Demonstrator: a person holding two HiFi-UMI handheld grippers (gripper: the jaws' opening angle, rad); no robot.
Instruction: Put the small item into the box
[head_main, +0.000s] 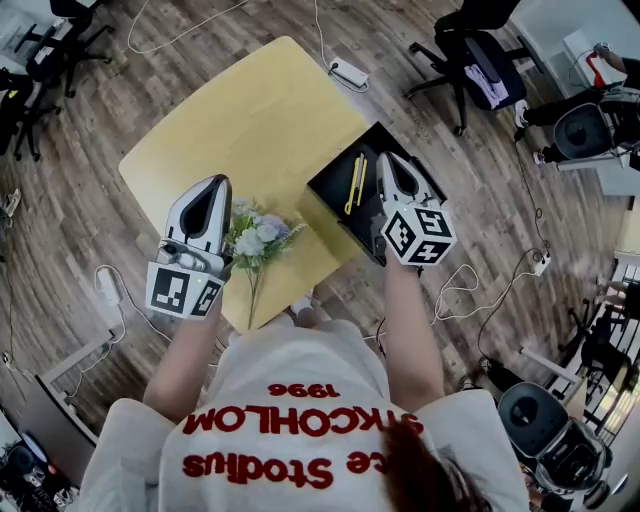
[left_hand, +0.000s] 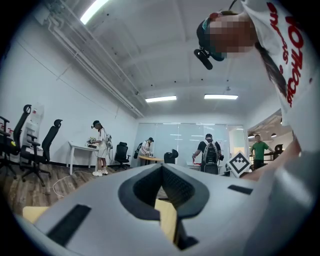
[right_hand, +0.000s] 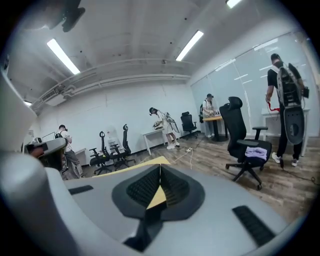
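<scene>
Item (head_main: 352, 183) | yellow, probably inside box (head_main: 328, 196) | just beside right gripper (head_main: 393, 160)

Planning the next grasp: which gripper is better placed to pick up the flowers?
Left, probably. The left gripper is right beside the flowers on the table, jaws shut and empty. The right gripper, also shut and empty, is over the box, farther away.

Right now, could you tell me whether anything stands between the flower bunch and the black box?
Nothing visible does: only bare tabletop separates the flower bunch from the open black box; the right gripper hangs above the box.
</scene>
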